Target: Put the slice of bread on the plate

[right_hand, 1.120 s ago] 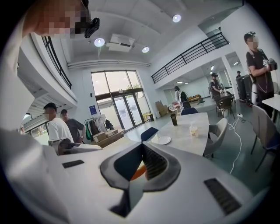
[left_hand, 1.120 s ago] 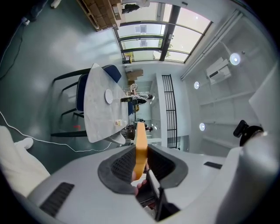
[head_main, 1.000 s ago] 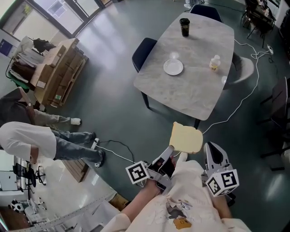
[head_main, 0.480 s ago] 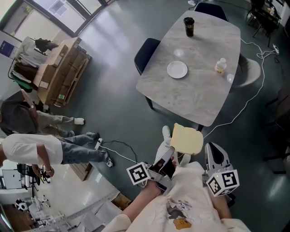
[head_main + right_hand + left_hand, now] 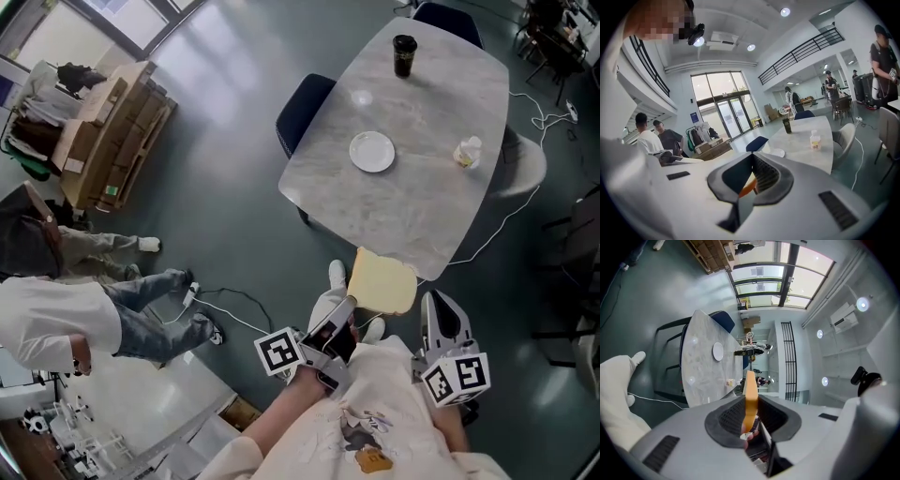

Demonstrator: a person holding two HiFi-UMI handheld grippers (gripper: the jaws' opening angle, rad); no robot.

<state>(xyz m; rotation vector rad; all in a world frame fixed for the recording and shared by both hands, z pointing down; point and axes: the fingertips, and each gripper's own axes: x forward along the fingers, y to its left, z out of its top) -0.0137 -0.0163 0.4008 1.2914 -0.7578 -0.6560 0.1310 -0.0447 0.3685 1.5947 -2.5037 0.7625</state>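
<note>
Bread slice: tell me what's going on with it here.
A person is carrying the slice of bread pinched upright in the left hand-held gripper. The right hand-held gripper is beside it with its jaws together and nothing in them. The white plate sits empty on the grey table ahead, along with a dark cup and a small bottle. The bread is not yet over the table, so it has not been placed.

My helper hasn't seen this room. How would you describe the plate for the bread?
Find the grey stone-look table. The plate lies near its middle, on the side of the blue chair. It alone is flat, round and white; the cup is tall and dark, the bottle small and pale.
</note>
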